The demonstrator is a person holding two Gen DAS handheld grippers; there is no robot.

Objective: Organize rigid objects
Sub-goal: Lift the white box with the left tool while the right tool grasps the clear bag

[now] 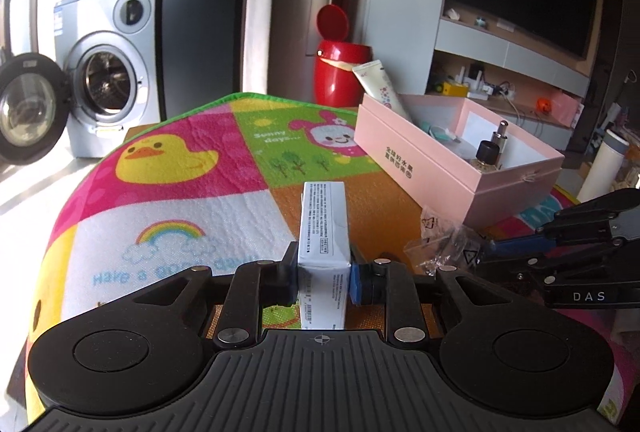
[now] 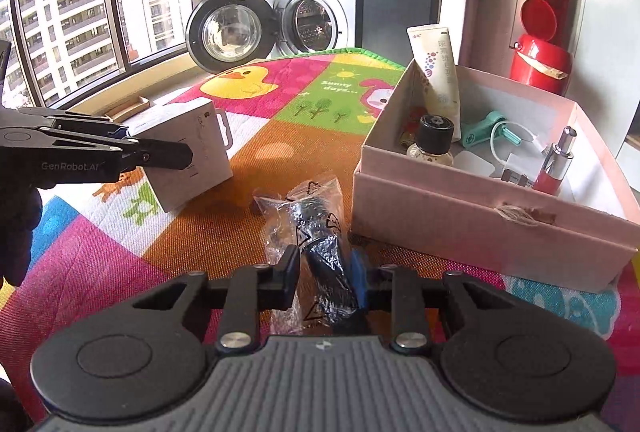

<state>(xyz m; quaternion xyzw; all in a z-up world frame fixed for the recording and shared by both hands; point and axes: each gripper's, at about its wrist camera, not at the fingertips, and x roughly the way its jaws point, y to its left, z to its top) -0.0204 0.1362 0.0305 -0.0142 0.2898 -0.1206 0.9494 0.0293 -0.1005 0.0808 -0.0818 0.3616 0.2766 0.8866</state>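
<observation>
My left gripper (image 1: 324, 280) is shut on a white printed carton (image 1: 323, 228), held above the colourful play mat (image 1: 192, 200). From the right wrist view the same carton (image 2: 192, 156) hangs at the left in the left gripper (image 2: 180, 156). My right gripper (image 2: 326, 280) is shut on a black item in a clear plastic bag (image 2: 316, 232), low over the orange patch. The open pink box (image 2: 480, 204) stands right of it, holding a cream tube (image 2: 438, 72), a black-capped bottle (image 2: 434, 140) and a pink spray bottle (image 2: 554, 168). In the left wrist view, the pink box (image 1: 432, 168), bag (image 1: 444, 244) and right gripper (image 1: 496, 246) sit to the right.
A red bin (image 2: 540, 60) with its lid up stands behind the pink box. A washing machine (image 2: 316, 0) with its door open is beyond the mat's far edge, by a big window (image 2: 72, 4). A white flask (image 1: 604, 168) stands at the right.
</observation>
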